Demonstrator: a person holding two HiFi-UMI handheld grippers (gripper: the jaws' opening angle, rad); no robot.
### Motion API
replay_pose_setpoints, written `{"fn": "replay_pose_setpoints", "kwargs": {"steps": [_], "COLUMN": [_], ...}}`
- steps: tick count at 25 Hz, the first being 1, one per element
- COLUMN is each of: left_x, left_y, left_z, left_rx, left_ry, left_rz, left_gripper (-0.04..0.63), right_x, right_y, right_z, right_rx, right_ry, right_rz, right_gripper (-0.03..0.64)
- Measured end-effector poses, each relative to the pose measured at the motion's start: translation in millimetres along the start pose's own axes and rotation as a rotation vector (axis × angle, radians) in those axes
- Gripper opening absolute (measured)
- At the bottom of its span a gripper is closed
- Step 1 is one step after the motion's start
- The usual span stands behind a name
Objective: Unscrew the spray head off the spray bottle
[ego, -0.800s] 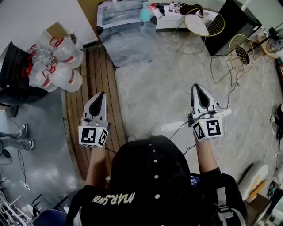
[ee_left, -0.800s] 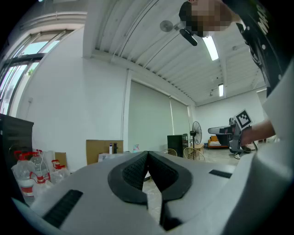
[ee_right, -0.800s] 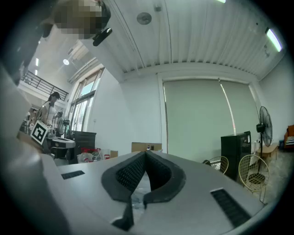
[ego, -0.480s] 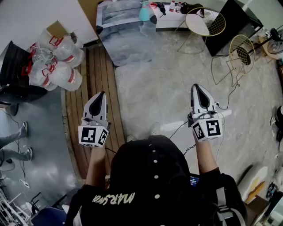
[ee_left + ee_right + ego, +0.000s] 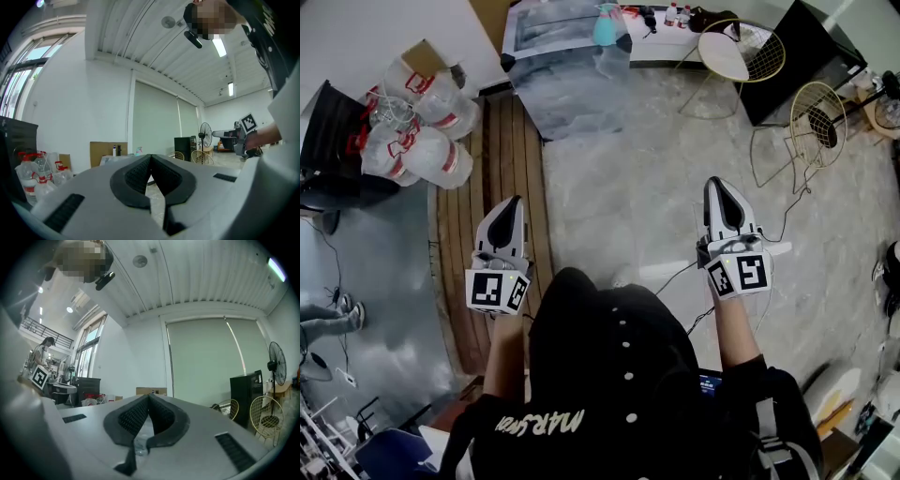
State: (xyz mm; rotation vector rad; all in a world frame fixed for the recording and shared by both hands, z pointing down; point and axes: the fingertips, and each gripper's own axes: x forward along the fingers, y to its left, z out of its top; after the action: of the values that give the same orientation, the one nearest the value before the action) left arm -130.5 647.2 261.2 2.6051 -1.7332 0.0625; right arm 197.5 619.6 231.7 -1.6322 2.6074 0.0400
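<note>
A teal spray bottle (image 5: 607, 25) stands on a far table draped in grey cloth (image 5: 572, 80), well ahead of both grippers. In the left gripper view it is a tiny shape (image 5: 139, 150) just above the jaws. My left gripper (image 5: 517, 200) hangs over the wooden floor strip, jaws shut with nothing between them (image 5: 151, 157). My right gripper (image 5: 718, 182) is held level with it over the stone floor, also shut and empty (image 5: 149, 397). Both point towards the table.
Several big water jugs (image 5: 417, 122) are piled at the left by a wall. Two gold wire chairs (image 5: 736, 52) (image 5: 818, 112) and a black cabinet (image 5: 797, 47) stand at the right. Small bottles (image 5: 672, 13) sit on the table. A cable (image 5: 778, 220) trails on the floor.
Both grippers hold their place. The head view has shifted slightly, and a bystander's legs at the left edge have moved lower and mostly out of view.
</note>
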Motion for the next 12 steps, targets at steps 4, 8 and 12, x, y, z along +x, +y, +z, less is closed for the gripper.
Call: {"fn": "replay_pose_setpoints", "kwargs": {"steps": [4,8,12], "left_x": [10.9,28.7,55.0], "left_y": [-0.1,5.9,22.2], "left_z": [-2.4,-5.1,-9.0], "left_rx": [-0.005,-0.002,-0.003], "left_ry": [0.006,0.015,0.018], "left_rz": [0.007,0.005,0.002], "left_gripper": [0.025,0.025,0.025], "right_x": [12.2,28.6,51.3], "right_y": [-8.8,-12.9,-19.9], "right_z": [-3.0,-10.4,-17.0], "right_rx": [0.010,0.012,0.004], "right_ry": [0.002,0.019,0.036], "right_rz": [0.008,0.015,0.012], "right_gripper": [0.005,0.005,0.005]}}
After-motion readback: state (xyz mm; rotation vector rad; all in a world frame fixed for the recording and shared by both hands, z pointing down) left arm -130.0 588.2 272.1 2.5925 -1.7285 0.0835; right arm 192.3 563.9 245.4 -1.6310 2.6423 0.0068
